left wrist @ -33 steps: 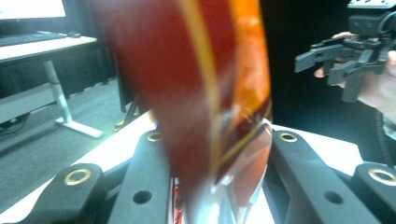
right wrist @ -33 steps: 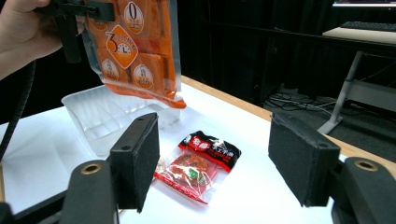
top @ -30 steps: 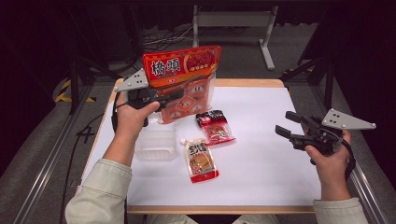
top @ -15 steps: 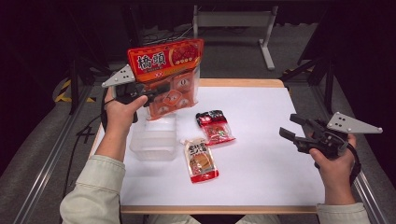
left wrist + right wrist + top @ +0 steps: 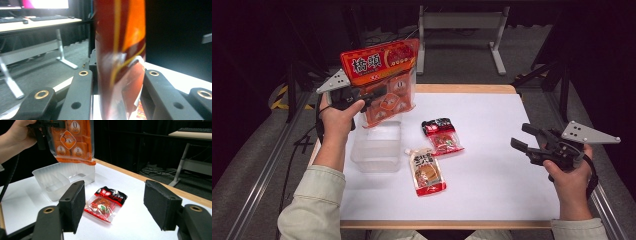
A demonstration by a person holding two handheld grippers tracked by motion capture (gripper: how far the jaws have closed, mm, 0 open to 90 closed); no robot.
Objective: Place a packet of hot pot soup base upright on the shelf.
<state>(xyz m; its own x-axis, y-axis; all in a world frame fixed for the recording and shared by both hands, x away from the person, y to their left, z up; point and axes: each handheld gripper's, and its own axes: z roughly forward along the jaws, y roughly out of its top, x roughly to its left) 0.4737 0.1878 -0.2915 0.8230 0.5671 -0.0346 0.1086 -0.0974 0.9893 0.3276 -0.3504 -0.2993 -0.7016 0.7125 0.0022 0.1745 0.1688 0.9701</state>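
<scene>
Above the far left part of the white worktop (image 5: 492, 165), the left tongs (image 5: 371, 95) hold a big orange and red bag (image 5: 384, 80) in the air. From the left gripper view the bag (image 5: 120, 57) stands upright between the two black jaws, which press it from both sides. Its lower edge hangs over a clear plastic tray (image 5: 377, 147), and I cannot tell if it touches the tray. The tray (image 5: 62, 180) stands on the worktop at the left side, and it looks empty.

Near the middle of the worktop lie two small packets. One is a red and black packet (image 5: 442, 136), which lies flat, just right of the tray. In the right gripper view this packet (image 5: 106, 203) appears between the two jaws but farther away, on the surface. The other is a white and red pouch (image 5: 427, 170), near the first one and closer to the person.

At the right side, the right tongs (image 5: 524, 140) are held over the worktop with the jaws wide apart and nothing between them. They point toward the packets.
</scene>
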